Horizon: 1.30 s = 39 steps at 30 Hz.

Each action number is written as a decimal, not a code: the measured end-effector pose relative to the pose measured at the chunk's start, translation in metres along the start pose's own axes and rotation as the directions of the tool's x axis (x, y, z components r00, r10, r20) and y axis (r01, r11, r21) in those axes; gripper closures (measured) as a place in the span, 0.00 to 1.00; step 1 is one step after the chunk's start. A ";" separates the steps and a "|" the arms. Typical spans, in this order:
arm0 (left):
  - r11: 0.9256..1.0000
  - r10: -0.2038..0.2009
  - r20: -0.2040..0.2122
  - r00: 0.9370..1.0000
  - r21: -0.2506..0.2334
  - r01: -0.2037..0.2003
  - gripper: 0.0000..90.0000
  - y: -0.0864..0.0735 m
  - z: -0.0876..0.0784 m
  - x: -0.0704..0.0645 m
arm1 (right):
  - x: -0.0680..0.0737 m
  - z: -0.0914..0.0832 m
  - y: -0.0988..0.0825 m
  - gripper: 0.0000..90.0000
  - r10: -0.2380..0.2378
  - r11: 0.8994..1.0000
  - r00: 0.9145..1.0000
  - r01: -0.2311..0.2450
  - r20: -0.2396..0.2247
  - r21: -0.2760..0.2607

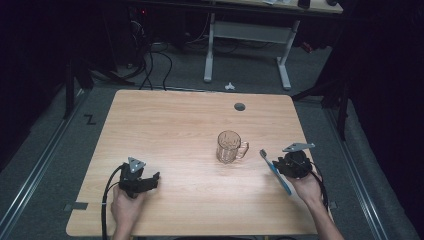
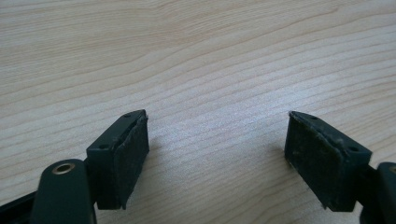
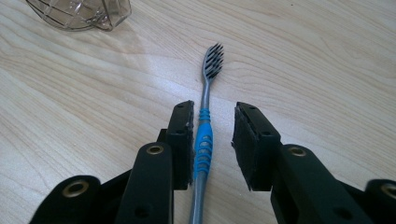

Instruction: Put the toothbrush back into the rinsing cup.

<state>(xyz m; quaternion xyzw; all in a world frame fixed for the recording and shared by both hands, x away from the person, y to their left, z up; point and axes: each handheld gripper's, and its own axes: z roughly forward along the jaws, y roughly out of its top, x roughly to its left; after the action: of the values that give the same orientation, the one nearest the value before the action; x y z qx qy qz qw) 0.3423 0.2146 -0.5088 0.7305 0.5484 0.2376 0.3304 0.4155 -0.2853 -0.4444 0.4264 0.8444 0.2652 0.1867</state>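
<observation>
Nearby, glass mug beside toothbrush

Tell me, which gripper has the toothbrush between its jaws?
The right gripper: the toothbrush lies between its jaws. The left gripper has only bare table.

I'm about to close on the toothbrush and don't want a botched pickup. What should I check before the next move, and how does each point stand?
1. Toothbrush between the right gripper's jaws: ok.
2. Both pads pressing on the handle: not ok; one pad touches or nearly touches it, the other stands clear.
3. Toothbrush lying flat on the table: ok.
4. Glass mug upright and apart from the brush: ok.
5. Left gripper open, nothing between its jaws: ok.
</observation>
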 end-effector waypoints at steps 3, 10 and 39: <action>1.000 0.000 0.001 1.000 0.000 0.000 0.25 0.000 0.000 0.000 | -0.001 0.002 0.004 0.77 -0.001 1.000 1.000 0.001 -0.005 0.017; 1.000 0.001 0.002 1.000 0.000 -0.001 0.25 0.000 0.000 0.000 | 0.000 0.008 0.015 0.77 -0.028 0.994 1.000 0.029 -0.012 0.105; 1.000 0.001 0.003 1.000 0.000 -0.001 0.25 0.000 0.000 0.000 | -0.001 0.043 0.038 0.77 -0.057 0.933 0.996 0.075 -0.061 0.352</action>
<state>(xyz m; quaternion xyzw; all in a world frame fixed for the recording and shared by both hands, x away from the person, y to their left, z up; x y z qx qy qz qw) 0.3422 0.2147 -0.5087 0.7313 0.5475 0.2368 0.3308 0.4627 -0.2545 -0.4556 0.4177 0.8966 0.1129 0.0944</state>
